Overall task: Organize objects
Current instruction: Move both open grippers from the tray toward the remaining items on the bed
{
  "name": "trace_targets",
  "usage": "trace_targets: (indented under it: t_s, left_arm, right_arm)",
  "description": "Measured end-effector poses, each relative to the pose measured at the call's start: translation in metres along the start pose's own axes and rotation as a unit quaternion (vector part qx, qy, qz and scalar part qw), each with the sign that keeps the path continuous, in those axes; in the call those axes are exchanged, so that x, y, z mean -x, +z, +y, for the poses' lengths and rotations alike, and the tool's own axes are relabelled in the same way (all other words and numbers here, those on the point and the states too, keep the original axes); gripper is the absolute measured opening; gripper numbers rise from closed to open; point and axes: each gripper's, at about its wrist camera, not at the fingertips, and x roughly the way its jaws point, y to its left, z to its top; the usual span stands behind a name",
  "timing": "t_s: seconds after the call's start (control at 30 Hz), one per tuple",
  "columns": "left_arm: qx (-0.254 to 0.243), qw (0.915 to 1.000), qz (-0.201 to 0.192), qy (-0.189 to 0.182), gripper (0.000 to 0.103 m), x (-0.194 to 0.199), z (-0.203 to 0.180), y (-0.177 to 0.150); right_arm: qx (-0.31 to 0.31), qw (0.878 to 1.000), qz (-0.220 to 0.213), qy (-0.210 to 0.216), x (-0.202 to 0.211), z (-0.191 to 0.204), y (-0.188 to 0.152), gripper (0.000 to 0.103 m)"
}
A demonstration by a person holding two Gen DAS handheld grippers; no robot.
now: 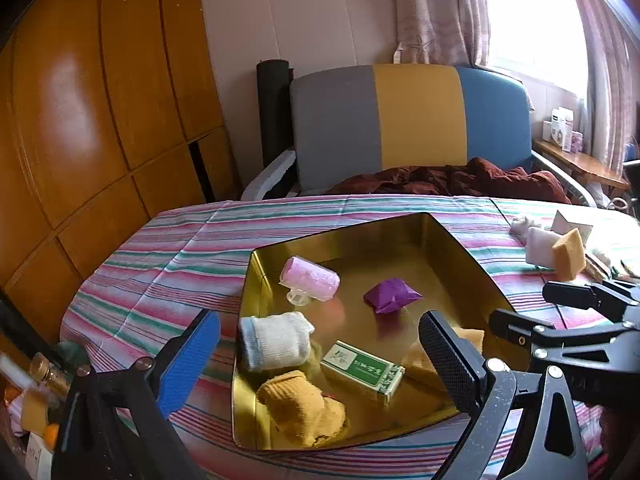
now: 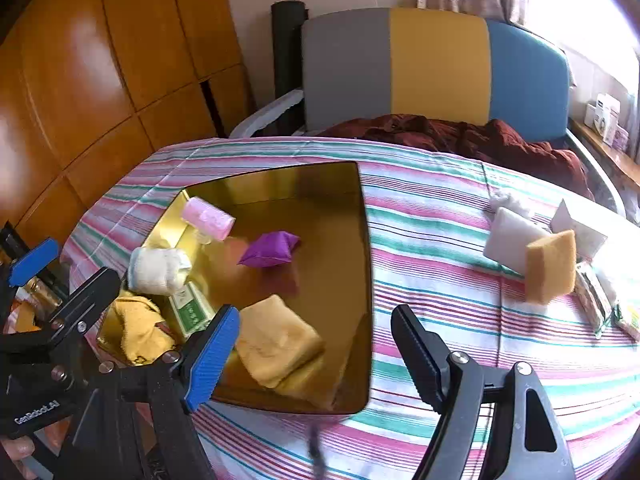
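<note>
A gold tin tray [image 1: 256,280] [image 2: 366,280] sits on the striped cloth. Inside lie a pink roll [image 1: 310,278] [image 2: 208,218], a purple pouch [image 1: 392,295] [image 2: 270,249], a rolled white sock [image 1: 276,340] [image 2: 158,266], a green box [image 1: 362,372] [image 2: 192,312], a yellow sock [image 1: 300,408] [image 2: 136,328] and a yellow sponge [image 2: 276,340]. My left gripper [image 1: 320,360] [image 2: 84,264] hovers open over the tray's near-left side, holding nothing. My right gripper [image 2: 316,360] [image 1: 520,304] stands open above the tray's near-right corner; the sponge lies free in the tray beside its blue pad [image 2: 212,360].
On the cloth to the right are a white foam block [image 2: 512,240], an upright orange sponge [image 2: 550,268], a white card [image 2: 576,224] and some packets [image 2: 596,300]. A three-coloured chair [image 2: 436,68] with a dark red cloth stands behind. A wooden wardrobe [image 1: 80,120] is at left.
</note>
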Motion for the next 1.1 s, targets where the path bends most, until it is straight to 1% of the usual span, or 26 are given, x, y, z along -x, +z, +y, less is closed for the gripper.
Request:
trace_targets:
  t_s: [0.23, 0.4, 0.5, 0.6, 0.63, 0.7, 0.8, 0.87, 0.9, 0.97, 1.0, 1.03, 1.07, 1.1]
  left_arm:
    - [-0.017, 0.9998, 0.003, -0.008, 0.100, 0.001, -0.013, 0.000]
    - [-0.030, 0.9994, 0.007, -0.014, 0.100, -0.001, -0.023, 0.000]
    - [-0.037, 0.9991, 0.011, -0.021, 0.100, -0.002, -0.029, 0.000]
    - [-0.042, 0.9984, 0.013, -0.035, 0.100, -0.003, -0.035, 0.001]
    - [-0.045, 0.9981, 0.015, -0.040, 0.100, -0.004, -0.037, 0.000]
    - [-0.049, 0.9970, 0.020, -0.057, 0.100, -0.006, -0.043, 0.001]
    - [-0.061, 0.9948, 0.022, -0.079, 0.100, -0.007, -0.056, 0.004]
    - [-0.071, 0.9930, 0.021, -0.091, 0.100, -0.008, -0.067, 0.008]
    - [-0.077, 0.9917, 0.022, -0.101, 0.100, -0.009, -0.074, 0.011]
    - [-0.084, 0.9896, 0.024, -0.114, 0.100, -0.011, -0.087, 0.015]
    - [-0.088, 0.9884, 0.026, -0.121, 0.100, -0.012, -0.095, 0.019]
    - [-0.091, 0.9873, 0.026, -0.127, 0.100, -0.013, -0.102, 0.022]
    - [-0.095, 0.9859, 0.027, -0.135, 0.100, -0.015, -0.109, 0.025]
    - [-0.099, 0.9841, 0.028, -0.145, 0.100, -0.017, -0.119, 0.029]
  right_arm:
    - [-0.022, 1.000, -0.006, -0.021, 0.005, -0.028, 0.004, 0.080]
    - [-0.042, 0.998, -0.019, -0.046, 0.013, -0.058, 0.015, 0.080]
    - [-0.057, 0.996, -0.027, -0.067, 0.021, -0.084, 0.025, 0.080]
    - [-0.082, 0.992, -0.037, -0.092, 0.030, -0.121, 0.033, 0.080]
    - [-0.093, 0.989, -0.041, -0.107, 0.033, -0.136, 0.035, 0.080]
    - [-0.114, 0.983, -0.049, -0.138, 0.037, -0.167, 0.037, 0.080]
    - [-0.163, 0.969, -0.056, -0.177, 0.042, -0.217, 0.033, 0.080]
    - [-0.207, 0.955, -0.061, -0.201, 0.046, -0.252, 0.025, 0.080]
    - [-0.232, 0.949, -0.064, -0.202, 0.048, -0.267, 0.020, 0.080]
    - [-0.300, 0.931, -0.062, -0.199, 0.050, -0.298, 0.007, 0.080]
    - [-0.331, 0.922, -0.058, -0.191, 0.050, -0.309, 0.002, 0.080]
    - [-0.365, 0.913, -0.059, -0.171, 0.051, -0.318, -0.003, 0.080]
    - [-0.385, 0.908, -0.061, -0.155, 0.053, -0.324, -0.008, 0.080]
    - [-0.393, 0.905, -0.061, -0.152, 0.054, -0.327, -0.010, 0.080]
